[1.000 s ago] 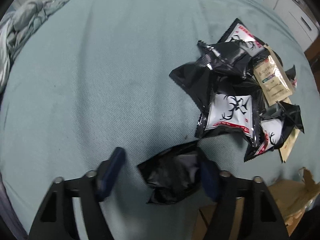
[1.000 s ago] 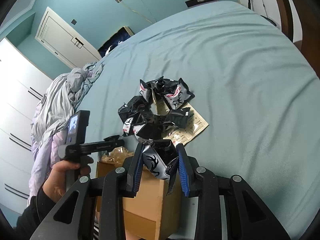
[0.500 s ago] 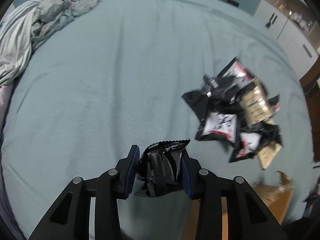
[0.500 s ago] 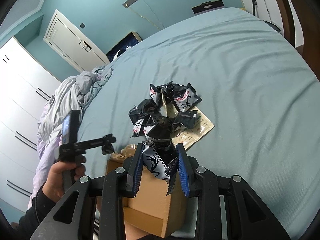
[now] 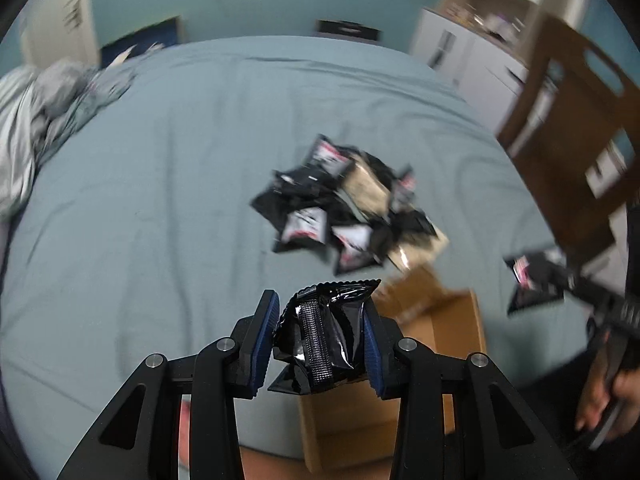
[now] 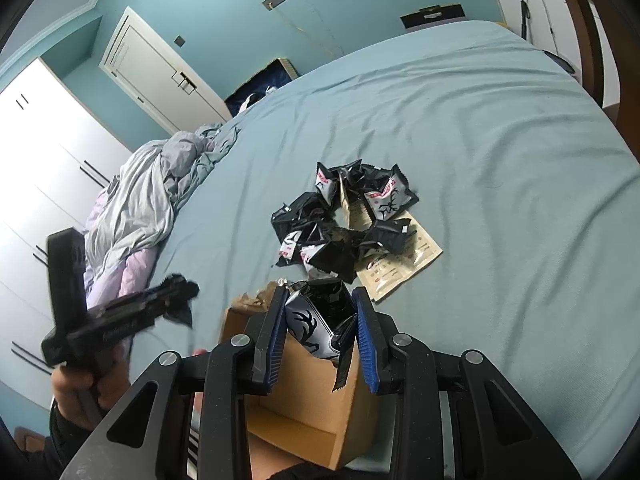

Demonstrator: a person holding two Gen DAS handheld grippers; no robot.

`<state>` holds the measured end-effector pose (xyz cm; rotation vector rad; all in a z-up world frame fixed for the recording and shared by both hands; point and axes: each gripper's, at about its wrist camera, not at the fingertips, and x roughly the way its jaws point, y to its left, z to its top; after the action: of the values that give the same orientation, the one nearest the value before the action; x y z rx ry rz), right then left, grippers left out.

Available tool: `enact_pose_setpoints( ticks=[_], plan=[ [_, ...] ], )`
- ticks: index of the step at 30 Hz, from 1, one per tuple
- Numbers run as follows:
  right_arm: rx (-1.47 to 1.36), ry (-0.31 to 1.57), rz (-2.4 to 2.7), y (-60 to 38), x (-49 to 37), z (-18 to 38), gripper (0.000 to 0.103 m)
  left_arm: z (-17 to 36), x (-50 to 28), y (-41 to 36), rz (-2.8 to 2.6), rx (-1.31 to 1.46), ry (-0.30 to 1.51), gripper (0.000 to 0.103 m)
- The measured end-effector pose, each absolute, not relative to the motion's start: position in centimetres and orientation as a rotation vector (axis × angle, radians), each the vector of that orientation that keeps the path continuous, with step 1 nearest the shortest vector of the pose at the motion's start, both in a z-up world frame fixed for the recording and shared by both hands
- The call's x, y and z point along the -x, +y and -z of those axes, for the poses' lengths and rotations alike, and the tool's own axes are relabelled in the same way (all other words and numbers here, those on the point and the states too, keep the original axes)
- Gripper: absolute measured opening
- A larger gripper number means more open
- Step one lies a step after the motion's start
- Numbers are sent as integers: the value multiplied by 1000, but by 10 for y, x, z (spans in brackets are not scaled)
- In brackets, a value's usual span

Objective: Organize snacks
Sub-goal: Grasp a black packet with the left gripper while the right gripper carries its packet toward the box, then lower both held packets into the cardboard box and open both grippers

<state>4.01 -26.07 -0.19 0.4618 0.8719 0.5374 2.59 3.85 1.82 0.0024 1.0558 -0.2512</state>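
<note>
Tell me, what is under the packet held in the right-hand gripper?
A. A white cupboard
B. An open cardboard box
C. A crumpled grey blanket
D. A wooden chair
B: the right gripper is closed on a deer-print snack packet directly over the open cardboard box, seen below the packet in the right wrist view.

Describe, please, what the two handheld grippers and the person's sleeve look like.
Both the left gripper and right gripper have matte black angular frames with triangular cut-outs, silver screw heads and ribbed blue pads on flat fingers. The sleeve is dark. No cables show.
</note>
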Motion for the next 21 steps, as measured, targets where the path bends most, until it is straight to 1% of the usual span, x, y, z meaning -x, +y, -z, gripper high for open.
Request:
enact_pose_setpoints(
  ticks=[6, 10, 12, 14, 16, 18, 21],
  plan=[
    [-412, 885, -548, -249, -38, 3, 30, -4, -8, -4, 330, -169, 1069, 39],
    [-375, 888, -540, -240, -41, 2, 30, 0, -9, -8, 325, -207, 1069, 42],
    [-374, 890, -537, -238, -42, 3, 30, 1, -10, -7, 319, -207, 1066, 50],
    [-367, 895, -532, -236, -43, 4, 30, -2, -11, -4, 307, -205, 1048, 50],
    [-357, 896, -531, -233, -43, 4, 30, -2, -14, -2, 291, -203, 1041, 55],
    [-347, 895, -534, -230, -42, 4, 30, -2, -18, 2, 267, -190, 1038, 67],
    [-330, 892, -543, -226, -41, 4, 30, -4, -25, 12, 236, -151, 1033, 75]
  ],
)
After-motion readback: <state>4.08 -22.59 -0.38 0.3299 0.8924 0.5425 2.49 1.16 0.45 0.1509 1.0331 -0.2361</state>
